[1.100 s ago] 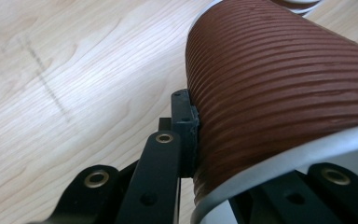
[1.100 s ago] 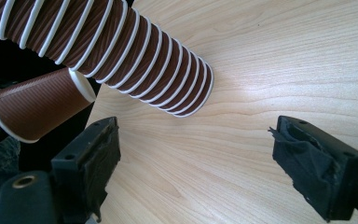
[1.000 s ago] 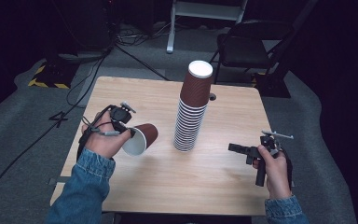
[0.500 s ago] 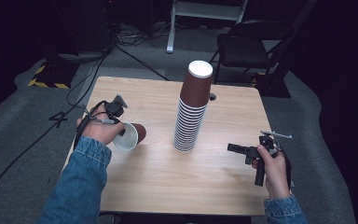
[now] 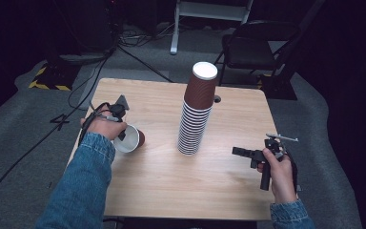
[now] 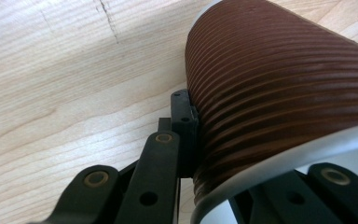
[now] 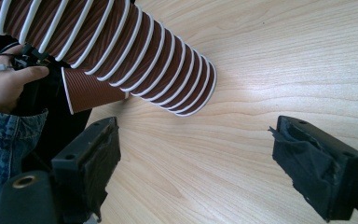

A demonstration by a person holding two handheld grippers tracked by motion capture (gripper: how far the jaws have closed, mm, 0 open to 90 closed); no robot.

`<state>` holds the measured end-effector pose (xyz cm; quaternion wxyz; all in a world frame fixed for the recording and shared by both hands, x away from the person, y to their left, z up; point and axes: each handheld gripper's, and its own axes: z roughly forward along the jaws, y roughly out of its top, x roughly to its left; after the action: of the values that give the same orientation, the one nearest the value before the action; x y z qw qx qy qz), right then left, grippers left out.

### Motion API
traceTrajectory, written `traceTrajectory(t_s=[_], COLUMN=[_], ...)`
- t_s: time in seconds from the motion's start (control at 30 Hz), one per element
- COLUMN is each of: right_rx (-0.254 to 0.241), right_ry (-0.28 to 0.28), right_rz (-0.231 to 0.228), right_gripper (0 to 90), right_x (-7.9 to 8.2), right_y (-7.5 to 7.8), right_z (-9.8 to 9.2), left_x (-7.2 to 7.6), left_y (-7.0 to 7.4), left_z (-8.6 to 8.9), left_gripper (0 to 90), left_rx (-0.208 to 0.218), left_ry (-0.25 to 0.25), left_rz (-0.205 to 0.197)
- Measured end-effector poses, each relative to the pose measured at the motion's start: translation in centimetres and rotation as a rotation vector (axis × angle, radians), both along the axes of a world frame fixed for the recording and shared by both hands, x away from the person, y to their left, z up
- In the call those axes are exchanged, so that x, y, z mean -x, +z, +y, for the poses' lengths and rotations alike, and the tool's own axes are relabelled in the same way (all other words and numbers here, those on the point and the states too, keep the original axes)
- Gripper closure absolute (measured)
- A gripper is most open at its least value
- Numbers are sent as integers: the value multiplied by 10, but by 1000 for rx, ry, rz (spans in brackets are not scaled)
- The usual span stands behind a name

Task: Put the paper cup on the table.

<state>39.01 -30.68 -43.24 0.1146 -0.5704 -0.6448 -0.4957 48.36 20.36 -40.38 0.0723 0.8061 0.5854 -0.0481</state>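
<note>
While left tool (image 5: 124,133) grips ribbed cup (image 5: 129,139), unmarked, no lettering

The left gripper (image 5: 122,135) holds a single brown paper cup (image 5: 129,139) by its rim, the cup tipped on its side with its white inside facing the person and its base pointing away toward the middle of the wooden table (image 5: 171,191). A denim sleeve (image 5: 83,186) runs back from that hand to the near edge. To this gripper's right, well apart, stands a tall stack of brown cups (image 5: 196,114), upside down and leaning slightly. Beyond the stack, further right, the right gripper (image 5: 240,152) hangs over the table with its black jaws pointing toward the stack's foot, nothing between them.
</note>
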Motion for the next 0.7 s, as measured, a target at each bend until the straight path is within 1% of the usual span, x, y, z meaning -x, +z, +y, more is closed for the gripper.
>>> traceTrajectory(t_s=[0.03, 0.07, 0.17, 0.4, 0.47, 0.57, 0.7], right_rx=[-1, -1, -1, -3, -4, -4, -4], right_ry=[0, 1, 6, 6, 6, 8, 8], right_rz=[2, 3, -2, -3, -2, -3, -4], right_gripper=[156, 156, 156, 156, 156, 156, 156], right_x=[0, 0, 0, 0, 0, 0, 0], right_y=[0, 0, 0, 0, 0, 0, 0], right_z=[0, 0, 1, 0, 1, 1, 1], left_x=[-1, -3, -6, -10, -11, -12, -13], left_y=[-1, -1, -1, -2, -3, -3, -2], left_z=[0, 1, 1, 3, 4, 3, -1], left_gripper=[857, 857, 857, 855, 853, 851, 845], left_rx=[-5, 4, 6, 26, 29, 24, 15], left_ry=[1, 15, 21, 45, 45, 52, 42], left_rz=[7, 14, 33, 60, 68, 73, 74])
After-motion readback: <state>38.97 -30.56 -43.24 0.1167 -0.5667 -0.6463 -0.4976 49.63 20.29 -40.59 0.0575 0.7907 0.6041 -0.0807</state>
